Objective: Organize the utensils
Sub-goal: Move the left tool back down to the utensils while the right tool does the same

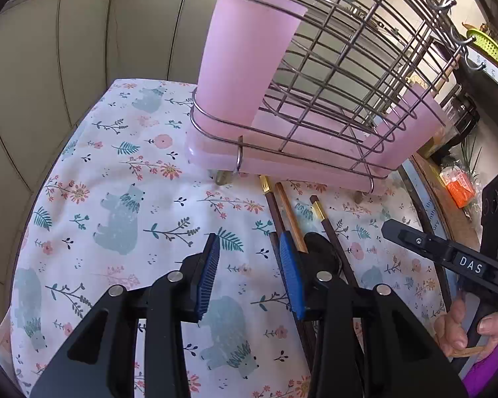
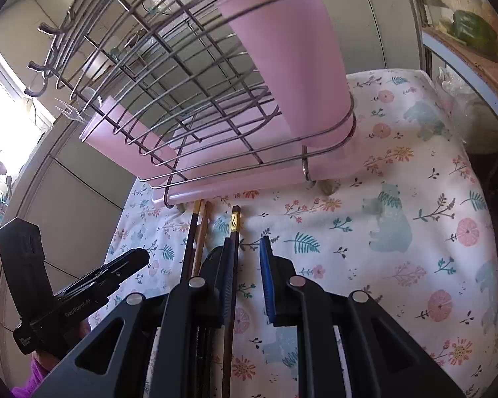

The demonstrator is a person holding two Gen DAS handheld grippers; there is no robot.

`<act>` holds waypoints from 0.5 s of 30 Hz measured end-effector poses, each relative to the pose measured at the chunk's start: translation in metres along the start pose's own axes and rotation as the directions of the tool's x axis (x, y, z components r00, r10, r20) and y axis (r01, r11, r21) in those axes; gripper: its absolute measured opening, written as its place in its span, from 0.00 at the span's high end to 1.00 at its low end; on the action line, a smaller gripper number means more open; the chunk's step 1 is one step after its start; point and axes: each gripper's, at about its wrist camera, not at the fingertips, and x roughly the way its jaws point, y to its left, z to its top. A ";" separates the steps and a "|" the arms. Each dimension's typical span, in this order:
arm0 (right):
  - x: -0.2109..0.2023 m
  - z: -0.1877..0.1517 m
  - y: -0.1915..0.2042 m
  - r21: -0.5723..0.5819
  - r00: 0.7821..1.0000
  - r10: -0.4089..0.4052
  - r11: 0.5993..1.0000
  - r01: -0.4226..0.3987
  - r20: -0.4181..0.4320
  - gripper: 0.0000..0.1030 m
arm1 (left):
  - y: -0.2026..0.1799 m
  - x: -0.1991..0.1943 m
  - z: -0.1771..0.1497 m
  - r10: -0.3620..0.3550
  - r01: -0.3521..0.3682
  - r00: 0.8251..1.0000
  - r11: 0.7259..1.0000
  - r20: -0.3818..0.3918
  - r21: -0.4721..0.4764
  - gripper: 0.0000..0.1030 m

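Three chopsticks lie on the floral tablecloth in front of a wire dish rack (image 1: 342,76) with a pink utensil cup (image 1: 245,56) at its corner. Two dark chopsticks (image 1: 275,209) (image 1: 332,232) have gold bands; one is light wood (image 1: 292,215). My left gripper (image 1: 249,248) is open, hovering over the cloth just left of the chopsticks. My right gripper (image 2: 247,258) is open, with a dark gold-banded chopstick (image 2: 235,232) lying between its fingers on the cloth. The rack (image 2: 189,93) and cup (image 2: 292,59) also show in the right wrist view.
The rack sits on a pink drip tray (image 1: 298,162). A black spoon-like object (image 1: 322,248) lies by the chopsticks. Cabinet doors (image 1: 49,66) stand behind the table. An orange box (image 1: 456,185) and clutter sit right of the table.
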 end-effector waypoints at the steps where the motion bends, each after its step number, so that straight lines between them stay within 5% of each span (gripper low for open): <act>1: 0.004 0.000 0.000 0.006 1.000 0.004 1.000 -0.004 -0.017 0.85 | -0.001 0.001 -0.001 -0.001 0.001 1.000 1.000 -0.003 0.004 0.63; 15: 0.059 0.011 0.019 -0.026 0.987 -0.082 0.997 0.079 -0.136 0.85 | 0.008 -0.002 0.001 0.005 -0.005 1.000 1.000 0.001 -0.016 0.63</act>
